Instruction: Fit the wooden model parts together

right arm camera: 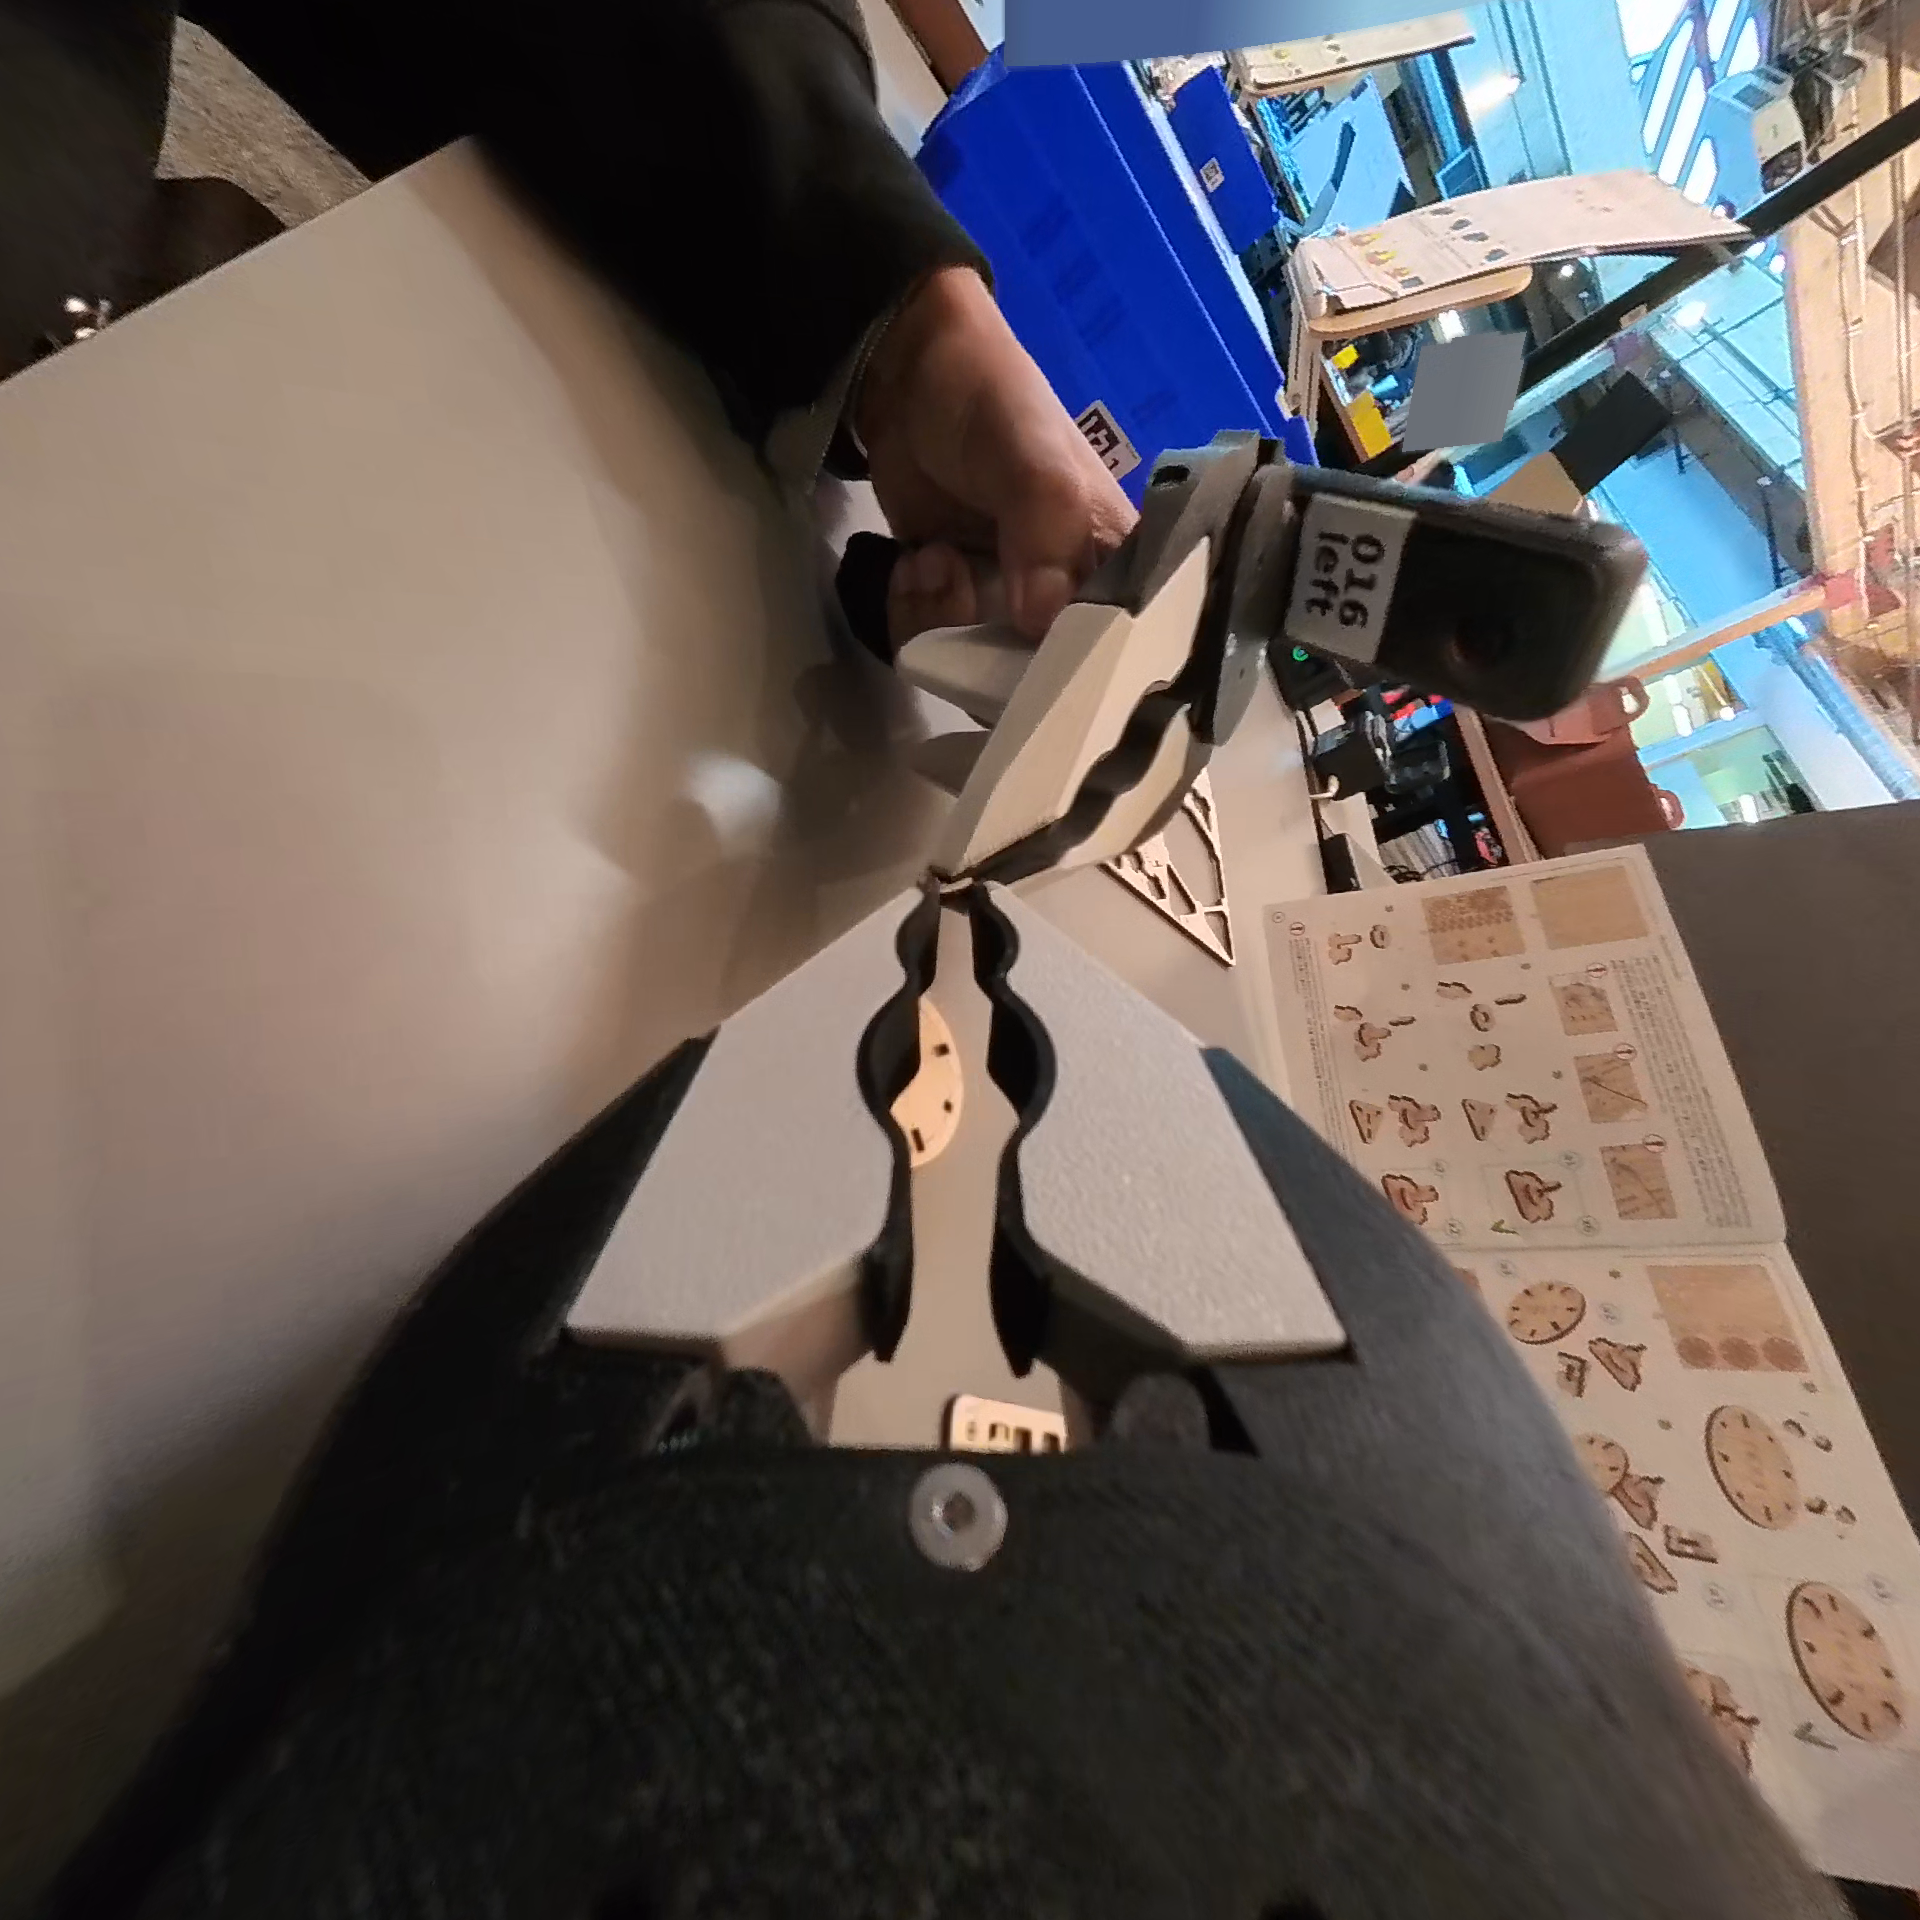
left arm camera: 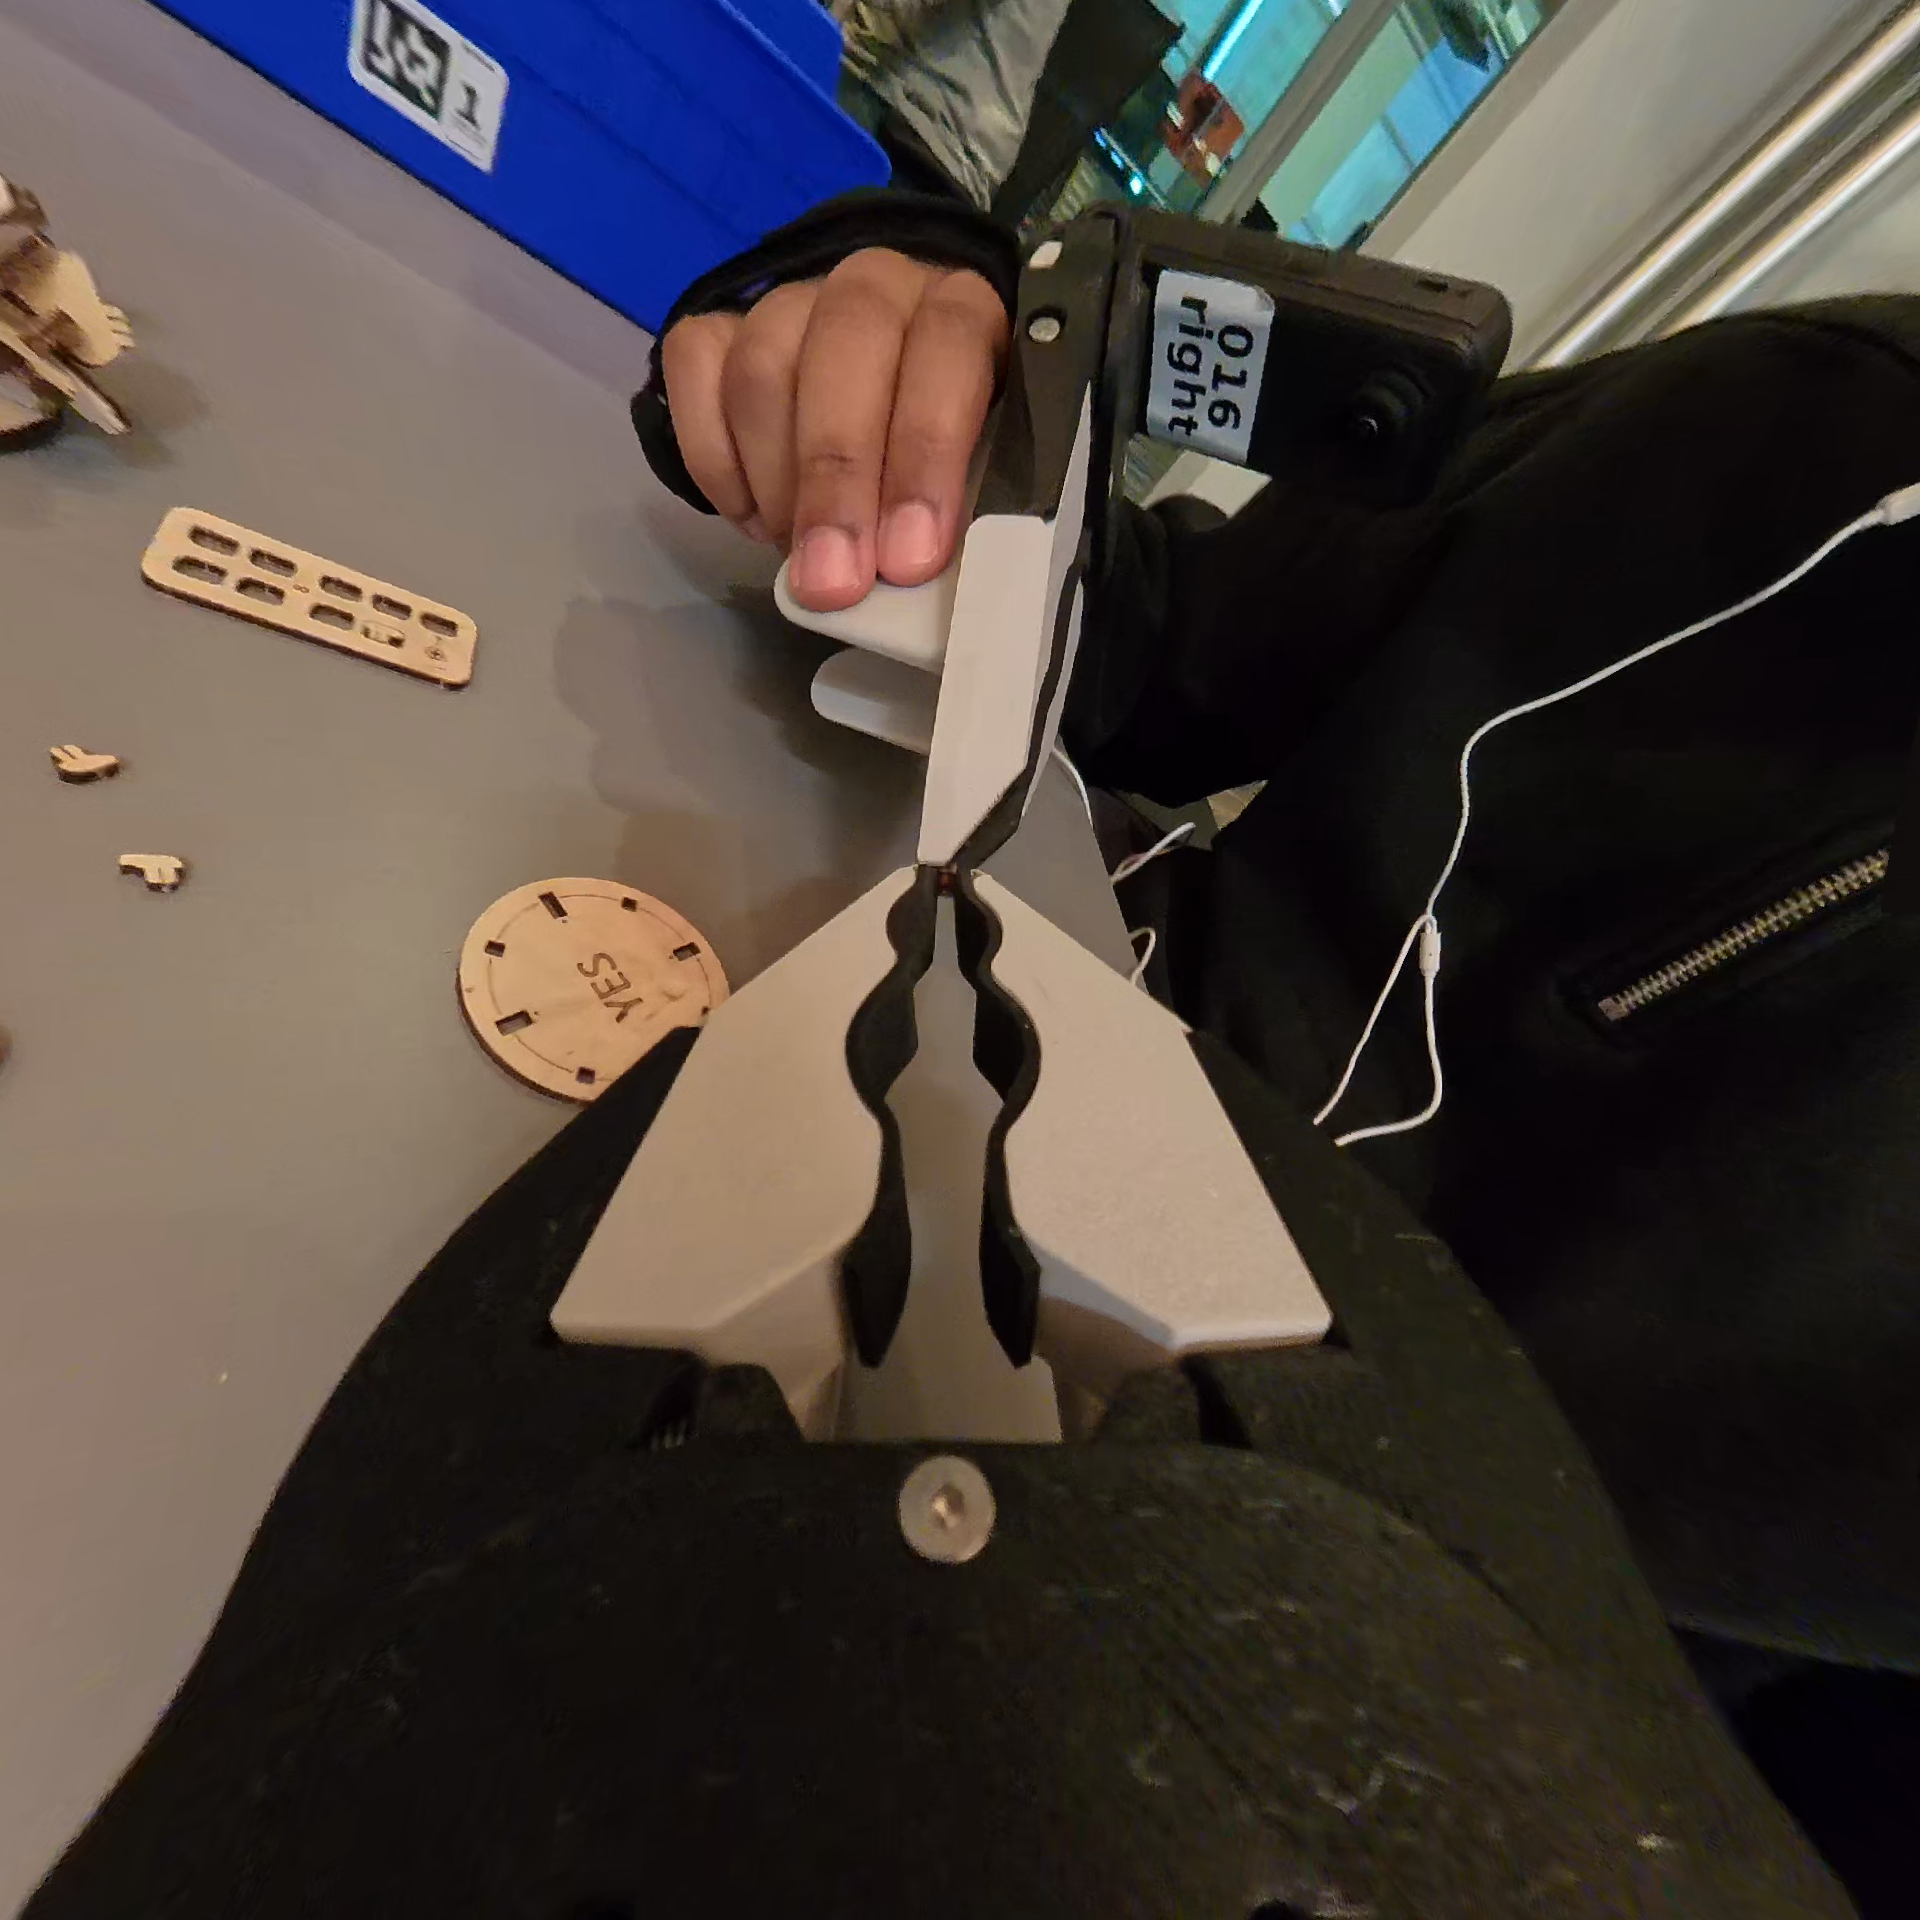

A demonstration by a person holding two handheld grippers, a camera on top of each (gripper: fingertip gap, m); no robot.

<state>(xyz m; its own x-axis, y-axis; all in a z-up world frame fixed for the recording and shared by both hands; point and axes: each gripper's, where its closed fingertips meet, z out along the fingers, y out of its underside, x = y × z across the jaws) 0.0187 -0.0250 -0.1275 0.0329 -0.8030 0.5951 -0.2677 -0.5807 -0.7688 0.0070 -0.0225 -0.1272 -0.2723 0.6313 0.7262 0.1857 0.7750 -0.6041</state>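
My left gripper [left arm camera: 943, 883] is shut on a small brown wooden piece [left arm camera: 943, 885], pinched at the very fingertips above the grey table [left arm camera: 260, 1195]. My right gripper [left arm camera: 948, 858] comes down from above, held by a hand [left arm camera: 842, 416], and its tips meet the same piece tip to tip. In the right wrist view my right gripper [right arm camera: 951, 902] is closed at the tips on the small piece [right arm camera: 943, 885]. The left gripper [right arm camera: 961, 876] reaches in from the upper right. Most of the piece is hidden by the pads.
A round wooden disc [left arm camera: 587, 1003], a slotted wooden strip [left arm camera: 309, 595] and two small wooden bits [left arm camera: 83, 764] lie on the table. A blue bin [left arm camera: 582, 125] stands at the back. An instruction sheet [right arm camera: 1538, 1091] and a cut-out wooden sheet [right arm camera: 1184, 894] lie to the right. A white cable [left arm camera: 1455, 831] hangs near. Left and right tips are no more than a few centimetres apart. The round wooden disc [left arm camera: 587, 1003] sits 7 centimeters or so from the ends of my left fingers.
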